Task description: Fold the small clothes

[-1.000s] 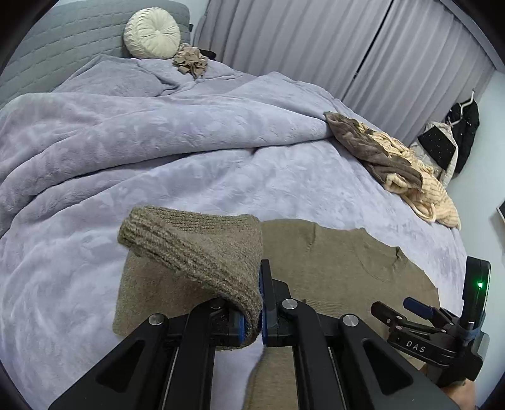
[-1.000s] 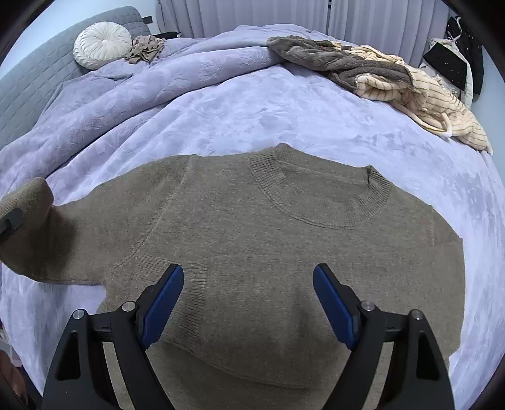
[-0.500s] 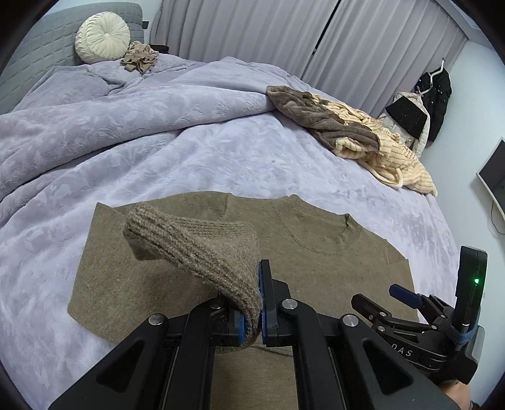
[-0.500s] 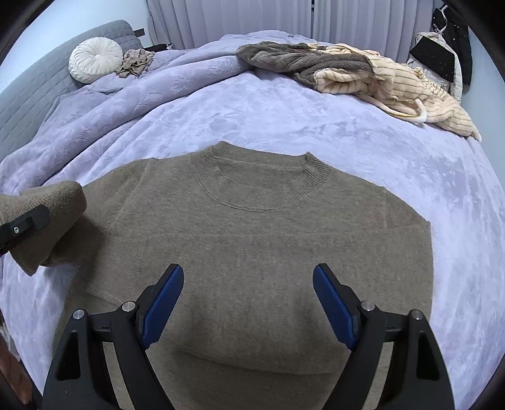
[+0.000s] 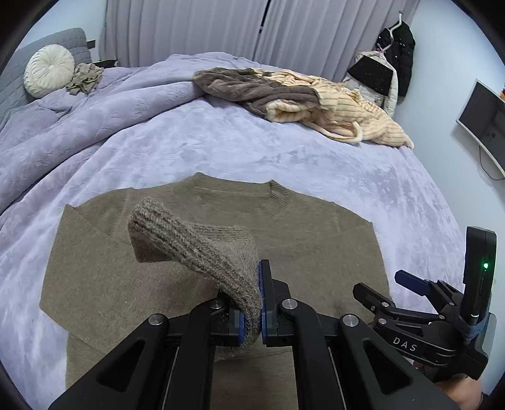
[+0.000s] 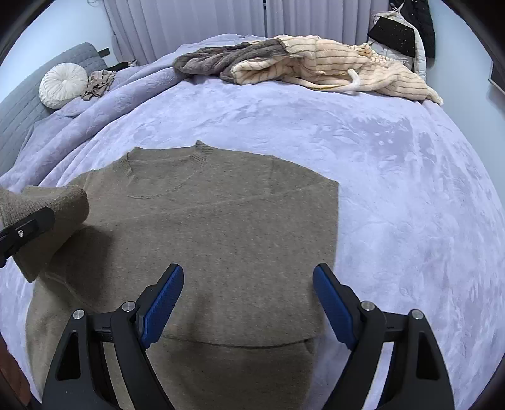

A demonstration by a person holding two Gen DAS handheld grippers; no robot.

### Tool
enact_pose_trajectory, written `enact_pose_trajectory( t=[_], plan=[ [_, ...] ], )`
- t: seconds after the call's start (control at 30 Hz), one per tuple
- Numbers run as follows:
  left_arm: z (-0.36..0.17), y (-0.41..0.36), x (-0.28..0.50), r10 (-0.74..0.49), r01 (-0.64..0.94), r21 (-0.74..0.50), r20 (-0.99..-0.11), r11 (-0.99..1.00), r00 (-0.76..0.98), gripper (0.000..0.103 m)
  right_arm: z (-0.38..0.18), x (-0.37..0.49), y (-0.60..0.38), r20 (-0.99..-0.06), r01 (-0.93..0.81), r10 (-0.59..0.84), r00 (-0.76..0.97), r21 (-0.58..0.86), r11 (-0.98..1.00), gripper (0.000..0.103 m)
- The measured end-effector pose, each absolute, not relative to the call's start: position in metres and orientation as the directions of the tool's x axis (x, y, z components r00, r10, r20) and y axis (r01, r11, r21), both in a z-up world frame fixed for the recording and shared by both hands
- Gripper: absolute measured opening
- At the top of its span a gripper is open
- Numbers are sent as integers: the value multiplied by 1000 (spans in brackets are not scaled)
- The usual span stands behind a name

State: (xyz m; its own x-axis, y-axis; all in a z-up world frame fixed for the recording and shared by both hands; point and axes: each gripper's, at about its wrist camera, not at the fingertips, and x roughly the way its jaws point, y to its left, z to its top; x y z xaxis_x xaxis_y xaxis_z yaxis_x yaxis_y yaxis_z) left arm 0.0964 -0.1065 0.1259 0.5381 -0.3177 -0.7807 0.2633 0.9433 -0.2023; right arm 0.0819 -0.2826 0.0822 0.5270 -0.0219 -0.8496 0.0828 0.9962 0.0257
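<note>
Pinching sweater cuff (image 5: 202, 252) btwn L gripper (image 5: 251, 318) fingers (image 5: 264, 302), above sweater body.

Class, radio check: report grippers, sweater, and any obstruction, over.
Left gripper shut on sleeve cuff, lifted over sweater. Right gripper open, above sweater. Nothing in the way.

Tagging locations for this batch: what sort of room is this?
Most likely a bedroom: a bed under a lilac blanket, a round cushion against the grey padded headboard, and curtains behind.
</note>
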Motion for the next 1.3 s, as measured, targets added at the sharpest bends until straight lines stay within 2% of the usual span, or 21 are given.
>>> enact_pose_trajectory(
  t=[0.3,0.4,0.63,0.67,0.7,0.73,0.77,0.83,0.9,1.13,1.3],
  plan=[
    [116,-194,78,-325,394,-127,-809,910,489,7,78,62,-336,-841,155,-25,540,70,985,86],
    [102,-216,76,-290,417,-74,-826,906,484,7,75,55,-352,-841,182,-29,540,82,980,86],
    [71,-228,78,-306,422,-128,-871,898,386,8,68,41,-379,-842,226,-16,539,126,966,86],
    [67,-227,80,-303,414,-142,-885,899,354,15,66,39,-380,-843,231,-12,537,133,964,86],
    [63,-227,82,-308,411,-160,-894,898,325,27,65,39,-380,-843,232,-8,537,138,963,86],
    [59,-223,85,-316,395,-189,-904,899,288,69,65,38,-380,-843,232,-6,538,141,963,86],
    [60,-216,86,-310,364,-190,-900,912,306,100,65,37,-379,-843,231,-6,539,140,963,86],
    [69,-203,80,-323,337,-197,-869,921,376,101,67,35,-377,-839,225,-3,544,143,964,86],
    [74,-193,77,-365,355,-237,-861,904,354,101,69,32,-373,-834,220,2,552,148,964,86],
    [83,-140,66,-375,312,-263,-840,913,391,101,77,26,-357,-809,187,77,583,226,956,86],
    [71,-114,72,-389,243,-316,-844,917,370,101,73,27,-349,-783,142,217,583,362,921,86]
  ],
)
